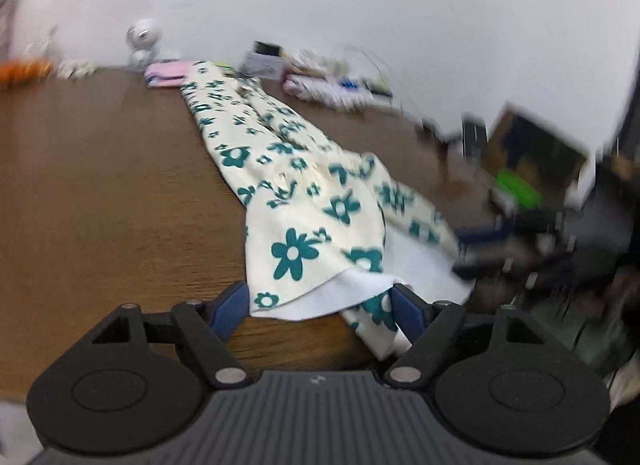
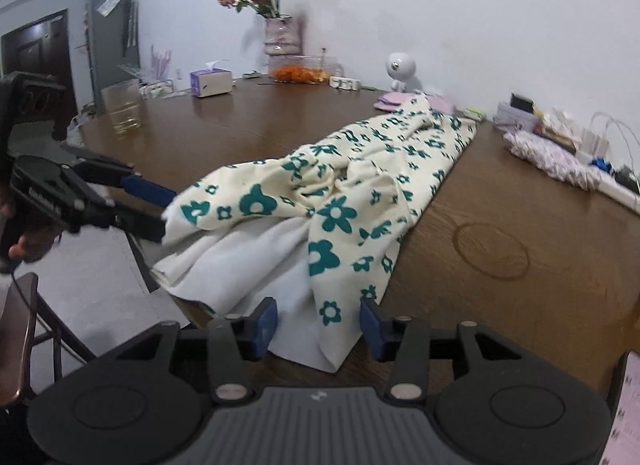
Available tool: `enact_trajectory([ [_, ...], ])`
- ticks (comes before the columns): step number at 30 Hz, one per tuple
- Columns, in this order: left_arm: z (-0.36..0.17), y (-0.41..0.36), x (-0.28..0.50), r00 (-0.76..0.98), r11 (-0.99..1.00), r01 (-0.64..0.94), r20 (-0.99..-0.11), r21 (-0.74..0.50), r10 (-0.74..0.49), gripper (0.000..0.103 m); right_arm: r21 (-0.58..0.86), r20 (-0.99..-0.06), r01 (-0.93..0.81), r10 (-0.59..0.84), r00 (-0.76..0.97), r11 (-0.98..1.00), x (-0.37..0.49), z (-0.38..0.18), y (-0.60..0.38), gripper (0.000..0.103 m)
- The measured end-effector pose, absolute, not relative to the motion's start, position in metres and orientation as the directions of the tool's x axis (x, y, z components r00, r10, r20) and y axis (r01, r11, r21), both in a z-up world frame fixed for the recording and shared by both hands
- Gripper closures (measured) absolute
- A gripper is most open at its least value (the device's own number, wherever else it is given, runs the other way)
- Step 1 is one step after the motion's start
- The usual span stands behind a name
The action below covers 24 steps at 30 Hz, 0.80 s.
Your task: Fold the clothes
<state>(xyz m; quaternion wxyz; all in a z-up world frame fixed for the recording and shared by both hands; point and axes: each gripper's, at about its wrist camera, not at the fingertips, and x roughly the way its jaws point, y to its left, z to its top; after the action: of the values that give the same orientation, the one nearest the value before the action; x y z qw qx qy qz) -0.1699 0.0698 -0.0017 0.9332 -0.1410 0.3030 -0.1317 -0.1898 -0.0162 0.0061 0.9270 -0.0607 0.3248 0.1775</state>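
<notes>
A cream fabric garment printed with teal flowers lies stretched along a dark brown wooden table, its far end reaching a folded pink cloth near the white wall and its near end bunched at the table's front edge, where the plain white inner side is turned outward and a flap hangs over the edge. The right gripper stands at that near end with its blue-padded fingers part-way apart; the hanging hem lies between them, but the pads are not pressed on it. The left gripper has its blue pads spread wide, the cloth's edge lying in the gap and touching the pad on the right without being clamped; seen from the right wrist view it reaches in from the left to the garment's corner, a hand behind it. The left wrist picture is blurred. Farther back on the table stand a small white round-headed camera, a clear vase of pink roses, a clear container of orange bits, a purple tissue box and a clear glass jar. Along the wall to the right lies a patterned cloth bundle with cables and small clutter.
</notes>
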Motion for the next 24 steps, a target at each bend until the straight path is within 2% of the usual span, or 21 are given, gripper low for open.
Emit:
enact_trajectory([
  [3,-0.004,0.078,-0.173,0.806,0.873,0.067,-0.490,-0.482,-0.332,0.030,0.001,-0.609,-0.380,0.302,0.733,0.925,-0.195,0.004,-0.012,0.066],
  [5,-0.005,0.079,-0.174,0.829,0.832,0.039,-0.447,-0.554,-0.337,0.042,-0.011,-0.599,-0.401,0.315,0.736,0.916,-0.198,0.008,-0.008,0.069],
  [6,-0.005,0.078,-0.174,0.834,0.823,0.025,-0.442,-0.567,-0.330,0.052,-0.022,-0.578,-0.404,0.318,0.751,0.914,-0.200,0.014,-0.006,0.069],
  [7,-0.005,0.075,-0.172,0.833,0.823,0.014,-0.449,-0.568,-0.324,0.067,-0.011,-0.562,-0.412,0.335,0.756,0.911,-0.198,0.020,-0.005,0.068],
  [9,-0.005,0.069,-0.170,0.831,0.830,0.007,-0.459,-0.557,-0.315,0.085,0.018,-0.542,-0.440,0.378,0.751,0.898,-0.193,0.030,0.000,0.068],
  [10,-0.006,0.067,-0.169,0.834,0.833,-0.001,-0.460,-0.553,-0.304,0.091,0.036,-0.537,-0.459,0.405,0.740,0.888,-0.189,0.033,0.003,0.068],
  [17,0.015,0.078,-0.182,0.882,0.818,-0.006,-0.388,-0.575,-0.267,0.093,0.061,-0.626,-0.580,0.484,0.612,0.812,-0.163,0.016,0.061,0.074],
  [20,0.025,0.072,-0.177,0.887,0.808,0.030,-0.357,-0.589,-0.292,0.094,0.078,-0.610,-0.603,0.516,0.601,0.794,-0.159,0.014,0.075,0.074],
  [23,0.036,0.066,-0.175,0.893,0.844,0.032,-0.364,-0.535,-0.265,0.093,0.077,-0.615,-0.606,0.516,0.596,0.792,-0.155,0.010,0.082,0.074],
  [24,0.038,0.069,-0.176,0.894,0.861,0.000,-0.385,-0.509,-0.228,0.088,0.075,-0.620,-0.603,0.510,0.596,0.795,-0.154,0.009,0.084,0.075],
])
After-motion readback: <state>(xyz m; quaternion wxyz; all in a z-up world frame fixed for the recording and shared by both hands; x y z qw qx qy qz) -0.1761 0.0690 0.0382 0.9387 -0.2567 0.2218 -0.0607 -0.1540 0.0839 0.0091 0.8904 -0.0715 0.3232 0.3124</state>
